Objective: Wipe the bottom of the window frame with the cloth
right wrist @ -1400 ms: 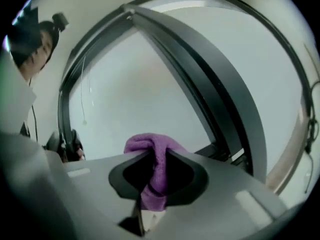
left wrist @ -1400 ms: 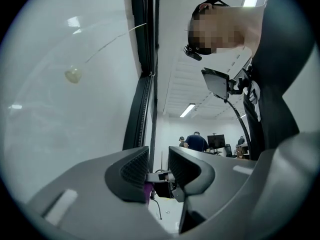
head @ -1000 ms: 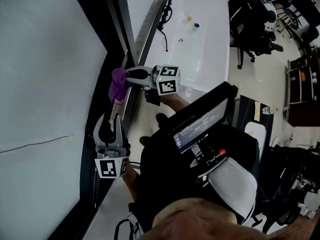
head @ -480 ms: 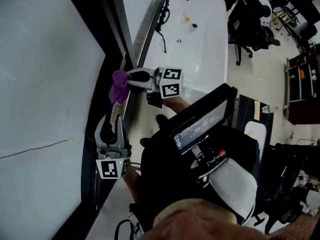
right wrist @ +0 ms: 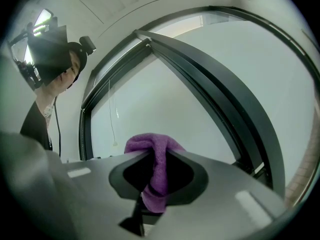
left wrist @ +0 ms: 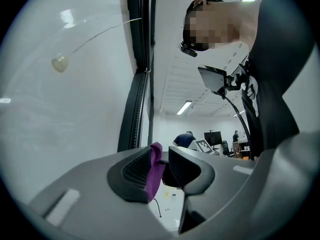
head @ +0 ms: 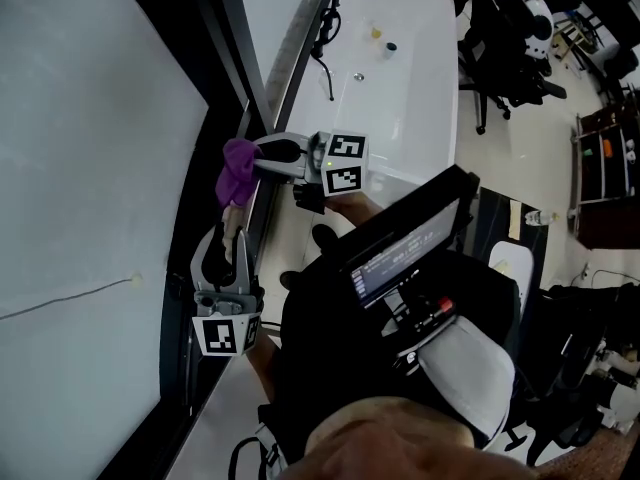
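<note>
Beyond the counter's (head: pixel 410 98) left edge, in the head view, the dark window frame (head: pixel 225 68) runs lengthwise away from the person, and the coming stroke should follow that long axis. Off the counter's near-left corner the right claw (head: pixel 262 154) points sideways at the frame, carrying the purple cloth (head: pixel 237 173) at its tips against the rail. The left claw (head: pixel 226 243) sits nearer the person, pointing along the frame with its tips just short of the cloth's hanging end. So the right hand is the working one, its wrist turned across the rail.

Seen through the left gripper view, the left claw (left wrist: pixel 160 155) has its jaws apart. The cloth (left wrist: pixel 155 176) shows in the gap beside the left pad, touching or just ahead, I cannot tell which. The frame (left wrist: pixel 140 59) rises straight ahead.

Looking along the right gripper view, the right claw (right wrist: pixel 159 156) is clamped on the cloth (right wrist: pixel 152 144), folded over both pads. The frame's (right wrist: pixel 210 89) bars cross just beyond it.
</note>
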